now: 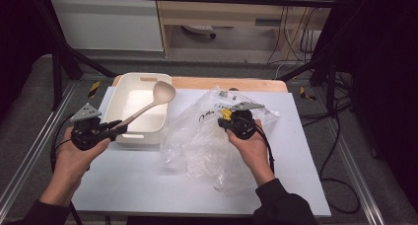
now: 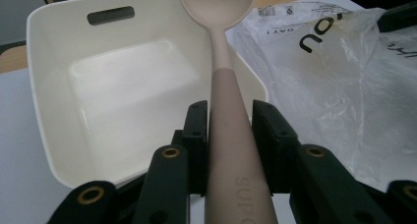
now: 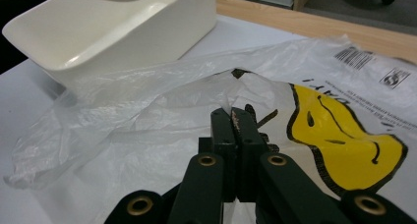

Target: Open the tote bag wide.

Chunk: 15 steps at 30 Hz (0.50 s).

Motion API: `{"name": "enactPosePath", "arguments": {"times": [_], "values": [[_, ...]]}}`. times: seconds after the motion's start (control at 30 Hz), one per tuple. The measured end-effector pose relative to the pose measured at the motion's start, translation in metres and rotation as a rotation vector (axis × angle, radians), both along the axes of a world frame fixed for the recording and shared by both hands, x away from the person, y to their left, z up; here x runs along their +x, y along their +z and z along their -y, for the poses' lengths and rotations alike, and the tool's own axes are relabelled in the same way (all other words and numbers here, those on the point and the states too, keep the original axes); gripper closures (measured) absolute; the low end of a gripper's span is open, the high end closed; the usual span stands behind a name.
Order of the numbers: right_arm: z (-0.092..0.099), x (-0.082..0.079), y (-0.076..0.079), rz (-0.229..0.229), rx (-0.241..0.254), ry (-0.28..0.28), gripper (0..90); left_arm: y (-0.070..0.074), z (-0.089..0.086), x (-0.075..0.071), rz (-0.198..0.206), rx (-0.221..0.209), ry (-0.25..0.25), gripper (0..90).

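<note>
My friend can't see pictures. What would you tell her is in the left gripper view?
A long beige spoon is clamped between the two black fingers of the left gripper, its bowl pointing away over an empty cream tub with a handle slot. To the right lies a crinkled clear plastic bag with black letters, on a white table.

Overhead light is falling brightly on the white table [image 1: 138, 180], glaring off the plastic bag [image 1: 197, 136], while the room's edges are sinking into darkness. Close up, the spoon [image 2: 231, 150] handle is blurring softly.
</note>
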State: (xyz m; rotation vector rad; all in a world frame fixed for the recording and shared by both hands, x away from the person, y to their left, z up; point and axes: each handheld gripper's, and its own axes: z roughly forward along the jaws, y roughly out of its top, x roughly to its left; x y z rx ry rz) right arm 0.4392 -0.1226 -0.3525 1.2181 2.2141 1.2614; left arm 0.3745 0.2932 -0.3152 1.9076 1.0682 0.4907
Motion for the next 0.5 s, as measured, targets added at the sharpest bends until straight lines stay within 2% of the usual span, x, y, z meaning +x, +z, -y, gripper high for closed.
{"name": "enactPosePath", "arguments": {"times": [0.03, 0.2, 0.5], "values": [[-0.003, 0.002, 0.01, 0.015, -0.008, 0.001, 90.0, 0.001, 0.001, -0.002, 0.002, -0.002, -0.006, 68.5], [-0.007, 0.006, 0.023, 0.023, -0.013, -0.01, 90.0, 0.004, 0.004, -0.011, 0.005, 0.001, -0.028, 68.5], [-0.008, 0.017, 0.016, -0.015, -0.002, -0.002, 90.0, 0.009, 0.012, -0.022, 0.003, -0.011, -0.064, 68.5]]}}
